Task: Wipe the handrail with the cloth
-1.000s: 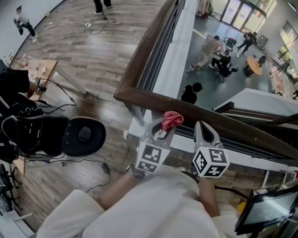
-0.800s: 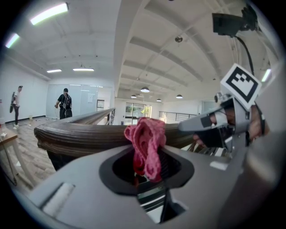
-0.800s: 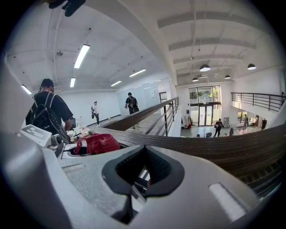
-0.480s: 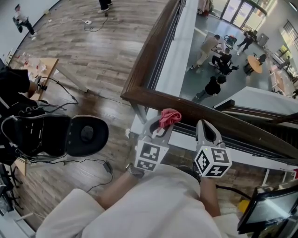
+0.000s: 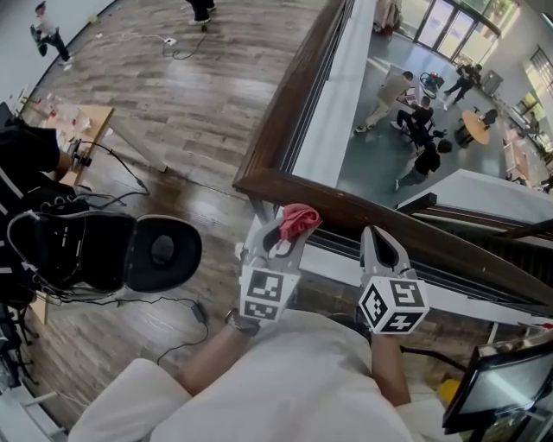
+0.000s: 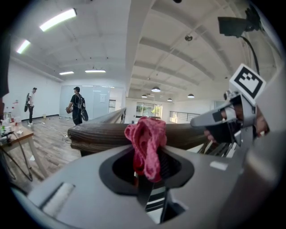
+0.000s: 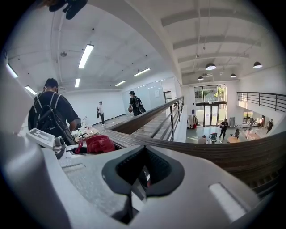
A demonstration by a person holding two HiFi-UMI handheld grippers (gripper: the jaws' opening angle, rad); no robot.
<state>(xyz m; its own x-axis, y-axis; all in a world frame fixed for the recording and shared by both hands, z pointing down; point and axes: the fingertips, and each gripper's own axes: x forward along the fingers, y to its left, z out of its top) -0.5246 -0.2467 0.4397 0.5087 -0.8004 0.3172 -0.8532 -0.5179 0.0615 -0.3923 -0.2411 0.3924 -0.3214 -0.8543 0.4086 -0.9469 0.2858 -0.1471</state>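
Both left gripper [image 5: 278,231] jaws pinch crumpled pink cloth [image 6: 146,145].

Pale wood-plank floor [image 5: 181,95] runs across this upper level, with cables [image 5: 130,177] trailing over it near a black office chair [image 5: 160,250] and a small wooden table [image 5: 86,129]. Down below lies a grey hall floor [image 5: 371,164] with a round table [image 5: 474,123] and glass doors [image 5: 441,22]. White walls [image 6: 44,96], a white beamed ceiling [image 6: 187,53], strip lights [image 6: 57,20] and round lamps [image 7: 211,66] overhead
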